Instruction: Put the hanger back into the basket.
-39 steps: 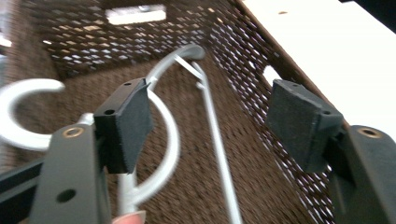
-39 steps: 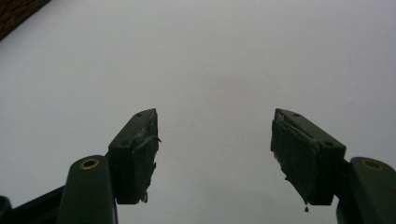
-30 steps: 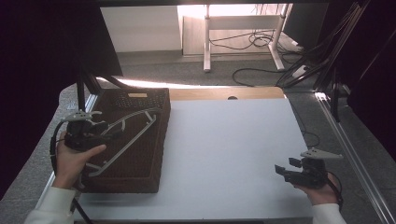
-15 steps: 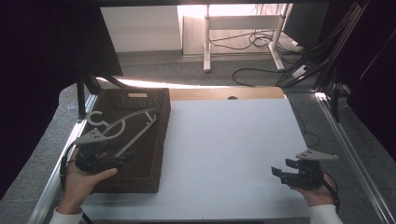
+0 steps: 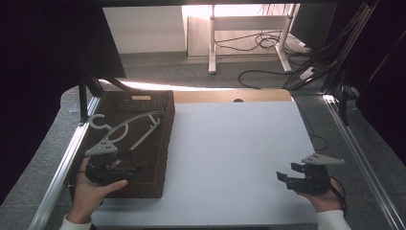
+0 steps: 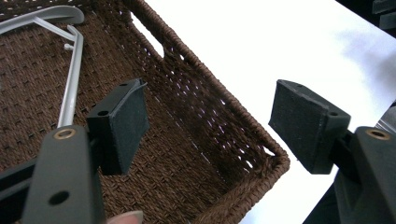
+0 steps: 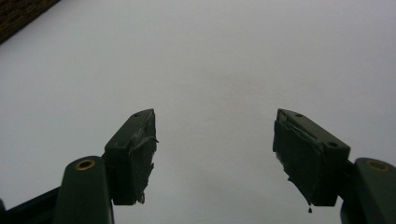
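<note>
A brown wicker basket stands on the left of the white table. In it a grey clothes hanger lies flat, hook toward the far left. My left gripper hovers open over the basket's near end, a little short of the hanger. In the left gripper view its jaws stand wide apart above the basket's corner, with a hanger arm off to the upper left. My right gripper is open and holds nothing, low over bare table at the near right.
Metal rails run along both sides of the table. Beyond the far edge are a desk frame and cables on the floor. A corner of the basket shows in the right gripper view.
My left gripper has drawn back from beside the hanger toward the basket's near end. The hanger has stayed in place. The right gripper has shifted slightly left.
</note>
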{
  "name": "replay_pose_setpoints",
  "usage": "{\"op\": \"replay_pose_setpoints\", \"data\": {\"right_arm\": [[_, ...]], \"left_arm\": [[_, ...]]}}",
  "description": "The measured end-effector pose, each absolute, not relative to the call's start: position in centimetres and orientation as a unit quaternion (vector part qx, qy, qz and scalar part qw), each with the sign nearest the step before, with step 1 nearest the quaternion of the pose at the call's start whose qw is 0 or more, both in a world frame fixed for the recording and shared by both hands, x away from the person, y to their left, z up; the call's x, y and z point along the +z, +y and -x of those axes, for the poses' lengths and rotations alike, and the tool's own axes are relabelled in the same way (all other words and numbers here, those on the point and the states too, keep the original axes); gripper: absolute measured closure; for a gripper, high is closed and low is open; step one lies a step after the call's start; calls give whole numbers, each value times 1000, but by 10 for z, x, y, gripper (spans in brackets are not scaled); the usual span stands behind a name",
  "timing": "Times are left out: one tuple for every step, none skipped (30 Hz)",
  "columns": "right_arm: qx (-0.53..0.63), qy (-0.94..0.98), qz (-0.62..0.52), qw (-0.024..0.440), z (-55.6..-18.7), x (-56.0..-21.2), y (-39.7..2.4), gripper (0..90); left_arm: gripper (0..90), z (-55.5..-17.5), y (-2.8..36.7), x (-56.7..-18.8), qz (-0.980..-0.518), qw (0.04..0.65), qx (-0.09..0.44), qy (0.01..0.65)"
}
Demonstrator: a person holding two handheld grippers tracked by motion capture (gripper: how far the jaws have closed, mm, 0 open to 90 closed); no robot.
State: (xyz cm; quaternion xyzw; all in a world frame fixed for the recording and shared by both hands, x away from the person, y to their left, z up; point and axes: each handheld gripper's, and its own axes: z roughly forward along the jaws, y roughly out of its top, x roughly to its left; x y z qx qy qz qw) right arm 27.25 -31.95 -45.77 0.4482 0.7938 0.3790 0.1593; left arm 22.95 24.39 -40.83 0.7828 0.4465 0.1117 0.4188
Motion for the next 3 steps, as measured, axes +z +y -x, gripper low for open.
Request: {"op": "replay_pose_setpoints", "data": {"right_arm": [[380,794,-447,158,-272,-457,-319,302],[381,795,-444,158,-273,-457,-318,299],[380,796,-443,157,-273,-457,-318,294]], "left_arm": [[272,-229,244,-408,-783,419,112,446],[272,-229,243,-408,-783,420,113,445],[272,-229,243,-408,-782,421,113,445]]}}
